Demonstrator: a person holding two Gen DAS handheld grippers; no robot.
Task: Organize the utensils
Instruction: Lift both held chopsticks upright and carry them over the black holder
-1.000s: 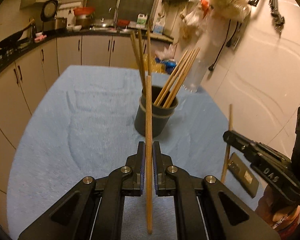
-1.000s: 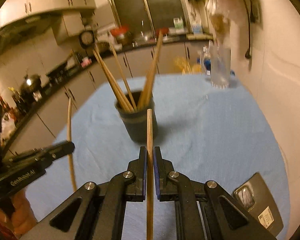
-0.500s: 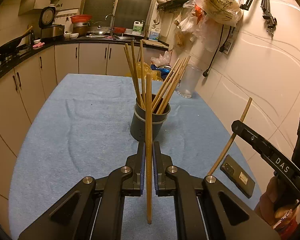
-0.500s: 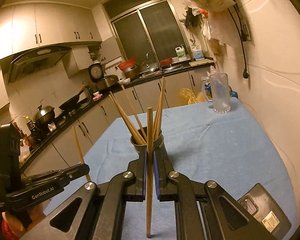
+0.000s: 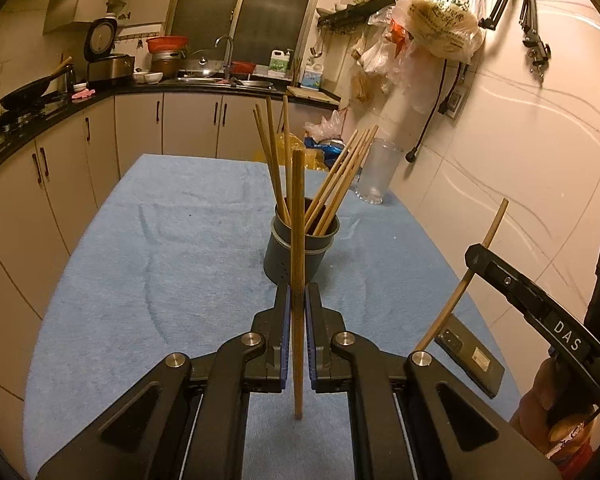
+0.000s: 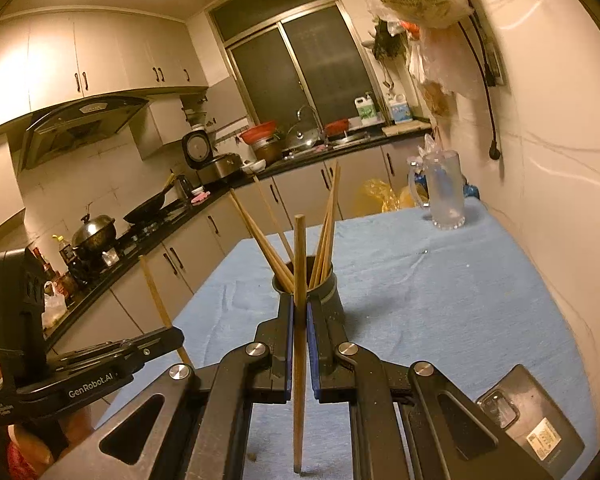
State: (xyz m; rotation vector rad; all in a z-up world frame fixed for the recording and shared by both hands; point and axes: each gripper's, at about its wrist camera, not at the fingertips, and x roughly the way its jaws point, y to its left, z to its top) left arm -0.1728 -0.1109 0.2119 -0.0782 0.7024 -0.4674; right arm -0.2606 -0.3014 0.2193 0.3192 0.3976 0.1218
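A dark grey utensil cup [image 5: 300, 250] stands on the blue table cloth [image 5: 180, 240] and holds several wooden chopsticks [image 5: 336, 184]. My left gripper [image 5: 297, 300] is shut on one upright chopstick [image 5: 297, 240], just in front of the cup. My right gripper [image 6: 299, 312] is shut on another upright chopstick [image 6: 299, 280], close to the cup [image 6: 320, 284]. The right gripper also shows in the left wrist view [image 5: 476, 258] at the right, its chopstick [image 5: 460, 292] tilted. The left gripper shows in the right wrist view [image 6: 172, 336] at the left.
A black phone [image 5: 468, 354] lies on the cloth at the near right; it also shows in the right wrist view [image 6: 528, 420]. A clear glass mug [image 6: 442, 192] stands at the far right corner. Kitchen counters [image 5: 40, 108] run along the left and back; a tiled wall [image 5: 520, 160] is on the right.
Both grippers have risen and tilted up, so the cup now sits lower and nearer in each view. Each still holds its chopstick. The right gripper's chopstick now leans.
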